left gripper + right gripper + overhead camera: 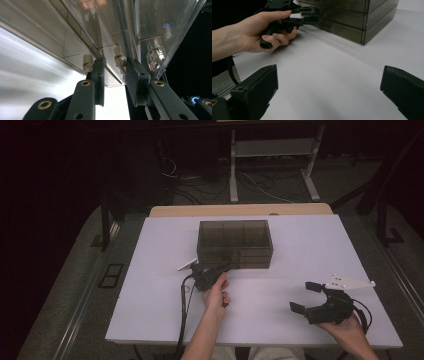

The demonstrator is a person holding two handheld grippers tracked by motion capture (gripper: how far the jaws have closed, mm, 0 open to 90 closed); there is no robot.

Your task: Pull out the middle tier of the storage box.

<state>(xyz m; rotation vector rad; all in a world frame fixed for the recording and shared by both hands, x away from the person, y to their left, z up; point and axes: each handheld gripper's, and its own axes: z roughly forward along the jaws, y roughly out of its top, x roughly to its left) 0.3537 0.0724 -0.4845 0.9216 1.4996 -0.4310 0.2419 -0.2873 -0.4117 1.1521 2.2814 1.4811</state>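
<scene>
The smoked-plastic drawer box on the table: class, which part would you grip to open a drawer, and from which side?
Grip a small clear knob on the front of the drawer box, coming level from the person's side. The knobs stick out from the drawer fronts, narrow enough to fit between two fingers. The left gripper is already lined up this way, one knob between its fingers; whether they press on it is unclear.

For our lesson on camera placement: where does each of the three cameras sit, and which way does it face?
High view: above the person's side, looking down on the table; forearms, both tools.
Left gripper view: on the left tool, jaws around a drawer knob.
Right gripper view: on the right tool, facing the left hand.
All share the drawer cabinet.
</scene>
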